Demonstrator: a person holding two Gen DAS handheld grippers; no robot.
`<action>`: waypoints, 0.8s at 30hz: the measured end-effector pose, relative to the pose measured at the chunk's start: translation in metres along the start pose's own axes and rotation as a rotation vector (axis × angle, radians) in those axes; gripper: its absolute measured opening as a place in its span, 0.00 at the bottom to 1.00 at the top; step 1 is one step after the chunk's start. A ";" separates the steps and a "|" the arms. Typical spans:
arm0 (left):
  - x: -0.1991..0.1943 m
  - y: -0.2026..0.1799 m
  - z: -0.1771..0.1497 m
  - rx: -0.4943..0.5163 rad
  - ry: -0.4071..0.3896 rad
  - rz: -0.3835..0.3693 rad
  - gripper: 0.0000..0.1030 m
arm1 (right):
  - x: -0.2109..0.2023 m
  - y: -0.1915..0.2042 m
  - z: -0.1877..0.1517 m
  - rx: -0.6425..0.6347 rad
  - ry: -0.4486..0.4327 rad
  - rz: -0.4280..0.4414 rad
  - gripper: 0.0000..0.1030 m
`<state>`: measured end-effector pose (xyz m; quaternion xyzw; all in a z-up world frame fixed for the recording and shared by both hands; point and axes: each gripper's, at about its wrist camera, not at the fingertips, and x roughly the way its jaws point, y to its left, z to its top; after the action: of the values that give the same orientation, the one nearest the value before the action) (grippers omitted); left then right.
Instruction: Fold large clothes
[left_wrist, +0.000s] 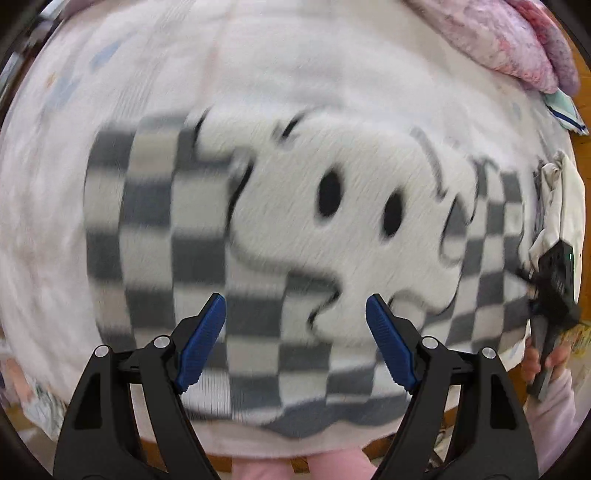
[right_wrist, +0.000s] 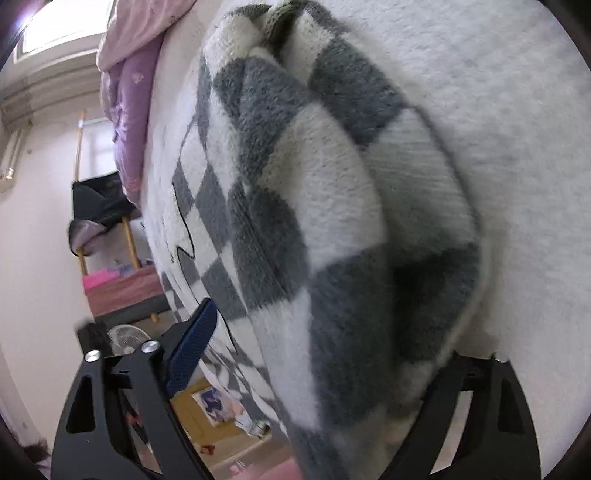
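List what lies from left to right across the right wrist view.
Fan → purple bedding → checkered fleece garment → white fuzzy bedcover.

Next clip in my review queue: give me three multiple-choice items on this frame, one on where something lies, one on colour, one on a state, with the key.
1. Where does the sweater lie?
A. flat on the white bed cover
B. on a hanger
C. in a basket

2. What colours are the sweater's checks?
A. red and black
B. grey and white
C. blue and yellow

3. How does the left gripper stand?
A. shut on the pink quilt
B. shut on a sleeve
C. open above the sweater, nothing between its pads

Key: 1 A, the left wrist view shows it spread on the cover; 2 B, grey and white squares surround a white cartoon face with two black eyes; 3 C, the blue pads stand wide apart with only the sweater below them.
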<state>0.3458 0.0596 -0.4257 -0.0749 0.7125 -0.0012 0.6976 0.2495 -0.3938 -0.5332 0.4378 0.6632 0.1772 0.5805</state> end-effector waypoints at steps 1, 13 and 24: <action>-0.004 -0.006 0.011 0.019 -0.018 0.009 0.77 | -0.006 -0.002 0.000 -0.009 0.000 0.008 0.76; 0.009 -0.014 0.033 0.077 0.004 0.078 0.77 | -0.062 -0.040 -0.016 0.101 -0.092 -0.141 0.72; 0.029 0.000 0.018 -0.037 0.066 -0.001 0.77 | 0.035 -0.037 0.012 0.099 0.157 0.221 0.94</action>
<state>0.3627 0.0585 -0.4551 -0.0880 0.7351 0.0089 0.6721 0.2491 -0.3896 -0.5856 0.5211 0.6622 0.2406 0.4817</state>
